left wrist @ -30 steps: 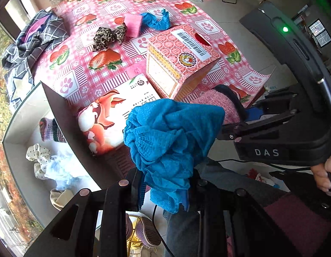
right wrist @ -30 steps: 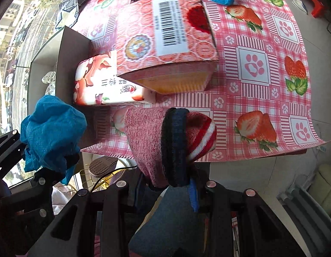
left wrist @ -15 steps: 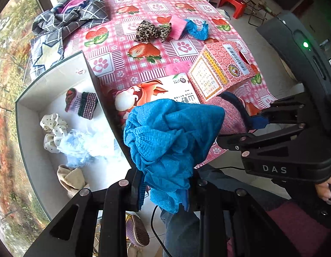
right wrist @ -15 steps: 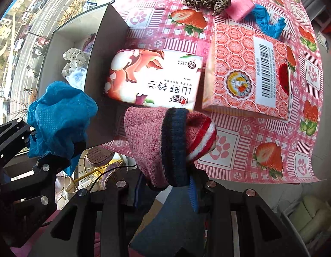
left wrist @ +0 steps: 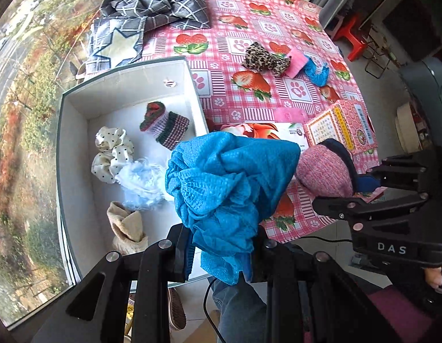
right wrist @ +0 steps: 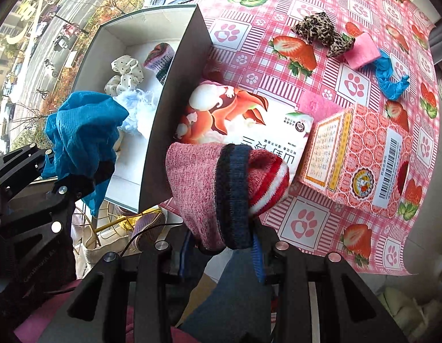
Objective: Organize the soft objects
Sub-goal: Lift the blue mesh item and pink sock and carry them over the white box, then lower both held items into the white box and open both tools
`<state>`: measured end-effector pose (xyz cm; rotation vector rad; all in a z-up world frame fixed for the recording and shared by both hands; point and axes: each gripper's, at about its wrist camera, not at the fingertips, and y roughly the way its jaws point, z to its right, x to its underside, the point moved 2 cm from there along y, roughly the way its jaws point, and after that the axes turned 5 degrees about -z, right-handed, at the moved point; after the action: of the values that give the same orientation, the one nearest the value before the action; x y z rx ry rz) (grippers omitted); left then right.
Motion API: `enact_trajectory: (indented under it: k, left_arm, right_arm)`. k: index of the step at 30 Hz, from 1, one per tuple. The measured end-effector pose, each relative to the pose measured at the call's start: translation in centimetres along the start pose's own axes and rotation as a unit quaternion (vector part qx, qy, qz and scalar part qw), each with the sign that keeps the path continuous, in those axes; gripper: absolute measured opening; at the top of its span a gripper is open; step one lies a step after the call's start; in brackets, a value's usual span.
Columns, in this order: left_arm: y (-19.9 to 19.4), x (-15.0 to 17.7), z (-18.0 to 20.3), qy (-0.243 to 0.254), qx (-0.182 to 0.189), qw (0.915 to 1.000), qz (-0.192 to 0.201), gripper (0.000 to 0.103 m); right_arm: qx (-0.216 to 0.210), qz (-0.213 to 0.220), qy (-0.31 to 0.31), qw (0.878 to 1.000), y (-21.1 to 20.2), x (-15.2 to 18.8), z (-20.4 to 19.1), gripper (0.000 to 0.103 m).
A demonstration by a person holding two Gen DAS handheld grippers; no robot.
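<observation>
Right now both tools carry cloth above the near edge of the worktop (left wrist: 221, 97). The left tool (left wrist: 221, 245) is clamped narrow on a crumpled blue mesh cloth (left wrist: 229, 183), at the centre of its frame beside the open white box (left wrist: 75, 177). The right tool (right wrist: 221, 245) pinches a pink knitted sock (right wrist: 200, 183) with a navy band and red-and-white toe, low centre of its frame, over the table edge.

Likely risk: either piece released short of the box would fall past its thin wall to the floor, since both hang near the edge. The loose mesh could also snag on a pad.

Inside the box lie a dotted satin scrunchie (left wrist: 112, 154), pale blue fluff (left wrist: 143, 183), a beige sock (left wrist: 126, 225) and a striped knit piece (left wrist: 166, 125)
</observation>
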<state>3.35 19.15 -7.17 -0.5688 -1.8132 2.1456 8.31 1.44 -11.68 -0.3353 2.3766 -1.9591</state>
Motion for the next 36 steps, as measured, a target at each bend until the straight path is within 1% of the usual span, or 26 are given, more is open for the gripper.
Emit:
enact_trajectory:
  k: [6, 11, 15, 20, 29, 36]
  left_arm:
    - [0.1, 0.1, -3.5, -0.063, -0.024, 0.9977, 0.004, 0.029]
    - [0.2, 0.4, -6.2, -0.112, -0.045, 0.9927, 0.004, 0.029]
    - [0.4, 0.6, -7.6, -0.138, -0.057, 0.9888, 0.001, 0.029]
    - [0.8, 0.9, -8.4, -0.156, -0.06, 0.986, -0.006, 0.029]
    - [1.1, 1.0, -8.9, -0.166, -0.061, 0.9841, -0.011, 0.029]
    - [1.4, 0.9, -9.4, -0.173, -0.061, 0.983, -0.015, 0.029]
  right_arm:
    - [-0.001, 0.004, -0.02, 1.0, -0.4, -1.5, -2.0, 0.035]
    - [-0.002, 0.005, -0.038, 0.999, -0.5, -2.6, -3.7, 0.035]
    - [0.0, 0.008, -0.054, 0.998, -0.8, -3.5, -5.2, 0.035]
    - [0.001, 0.01, -0.07, 0.997, -0.8, -4.5, -6.8, 0.035]
    - [-0.001, 0.008, -0.092, 0.996, -0.5, -5.8, -9.4, 0.035]
    - [-0.004, 0.009, -0.093, 0.996, -0.4, -6.3, -10.2, 0.035]
